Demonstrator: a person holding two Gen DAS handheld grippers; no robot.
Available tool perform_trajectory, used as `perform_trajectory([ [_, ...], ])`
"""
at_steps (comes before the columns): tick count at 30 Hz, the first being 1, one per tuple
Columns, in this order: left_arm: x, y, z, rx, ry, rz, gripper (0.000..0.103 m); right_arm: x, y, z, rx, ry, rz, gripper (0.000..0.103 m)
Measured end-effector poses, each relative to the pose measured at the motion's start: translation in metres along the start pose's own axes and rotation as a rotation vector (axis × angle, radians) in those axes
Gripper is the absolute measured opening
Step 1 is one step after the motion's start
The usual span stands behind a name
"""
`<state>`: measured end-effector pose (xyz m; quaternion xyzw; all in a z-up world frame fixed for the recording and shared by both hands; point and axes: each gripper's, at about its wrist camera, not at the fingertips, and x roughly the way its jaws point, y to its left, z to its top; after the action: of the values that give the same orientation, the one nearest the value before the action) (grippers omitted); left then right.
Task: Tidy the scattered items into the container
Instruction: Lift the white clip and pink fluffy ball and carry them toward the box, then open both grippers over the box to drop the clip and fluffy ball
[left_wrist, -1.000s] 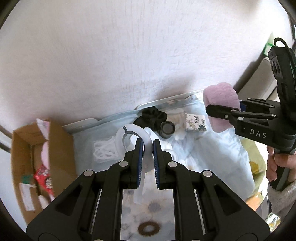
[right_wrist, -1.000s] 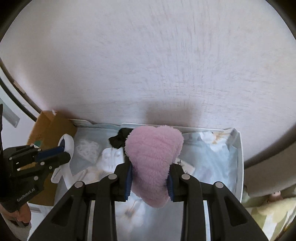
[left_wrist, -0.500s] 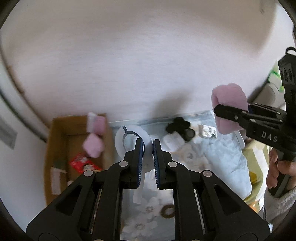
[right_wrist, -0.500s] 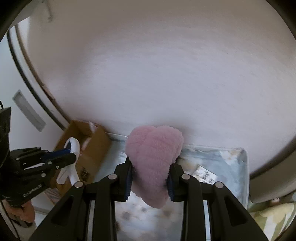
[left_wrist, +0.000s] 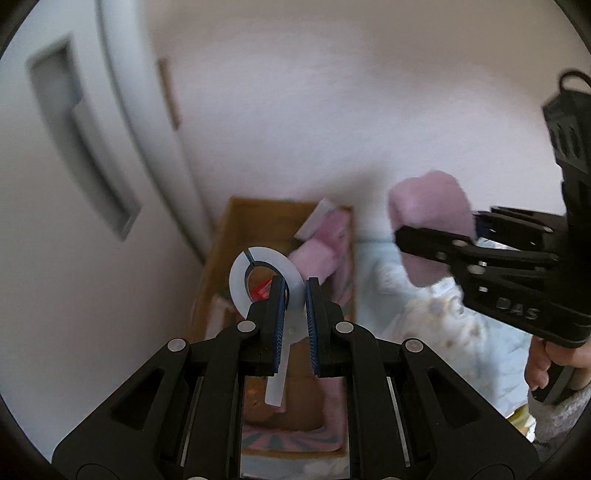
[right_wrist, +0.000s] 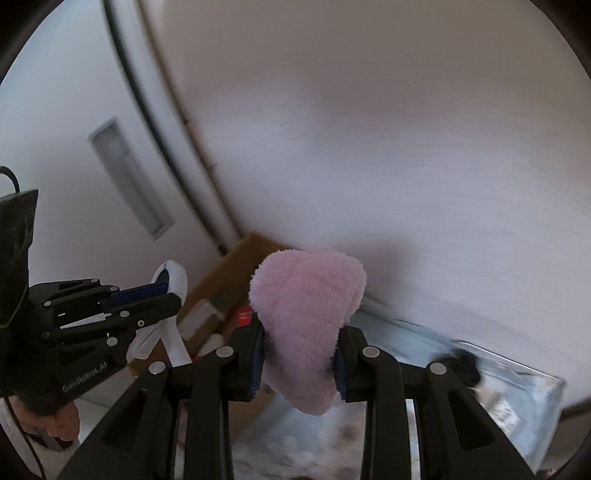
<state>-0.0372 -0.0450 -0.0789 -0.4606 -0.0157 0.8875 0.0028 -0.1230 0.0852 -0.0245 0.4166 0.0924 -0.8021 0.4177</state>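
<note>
Both claws carry loads, so the job is mid-way. The left claw (left_wrist: 294, 295) is pressed together on a white plastic ring piece (left_wrist: 258, 273), its stem hanging down between the pads, and it hangs over the open cardboard box (left_wrist: 221, 236) that stands against the wall. The right claw (right_wrist: 299, 354) pinches a pink plush heart (right_wrist: 306, 314), which bulges well above the pads; from the left wrist view it sits just right of the box, above the pale floral cloth (left_wrist: 443, 332), not yet over the opening.

The box already holds things: a pink fluffy item (left_wrist: 325, 247), a red packet (left_wrist: 263, 290) glimpsed through the ring, and a white card (left_wrist: 317, 218) leaning at the far rim. What is left, as I judge it, is dropping these two pieces in and then clearing the tray (right_wrist: 543, 380) on the right, where a black item (right_wrist: 461, 363) and a small printed box (right_wrist: 498, 406) lie.

Both views are blurred. The left claw's body hides most of the box floor, so its contents cannot be counted. The tray is cut off by the right claw, and how much remains on the cloth cannot be told.
</note>
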Motion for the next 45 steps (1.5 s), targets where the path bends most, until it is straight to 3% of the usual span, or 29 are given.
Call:
perform_trajectory([
  [9,0.049,0.021,-0.052,-0.067,0.146,-0.046,0.01,0.088,0.035,-0.013,-0.033,0.167,0.033,0.028],
  [20,0.087,0.035,-0.066,-0.084,0.217,-0.063,0.01,0.149,0.034,-0.008,-0.039,0.256,-0.005,0.028],
  [41,0.088,0.031,-0.067,-0.076,0.206,-0.063,0.011,0.166,0.037,0.009,-0.047,0.246,-0.011,0.03],
  [42,0.087,0.033,-0.066,-0.079,0.205,-0.062,0.024,0.165,0.037,0.01,-0.04,0.244,-0.011,0.032],
  [43,0.086,0.033,-0.065,-0.083,0.205,-0.051,0.059,0.166,0.035,0.011,-0.023,0.251,-0.011,0.041],
  [44,0.084,0.034,-0.064,-0.084,0.204,-0.035,0.08,0.167,0.033,0.012,-0.008,0.259,-0.017,0.052],
  [45,0.081,0.035,-0.063,-0.083,0.191,-0.018,0.101,0.168,0.031,0.013,0.007,0.266,-0.026,0.056],
])
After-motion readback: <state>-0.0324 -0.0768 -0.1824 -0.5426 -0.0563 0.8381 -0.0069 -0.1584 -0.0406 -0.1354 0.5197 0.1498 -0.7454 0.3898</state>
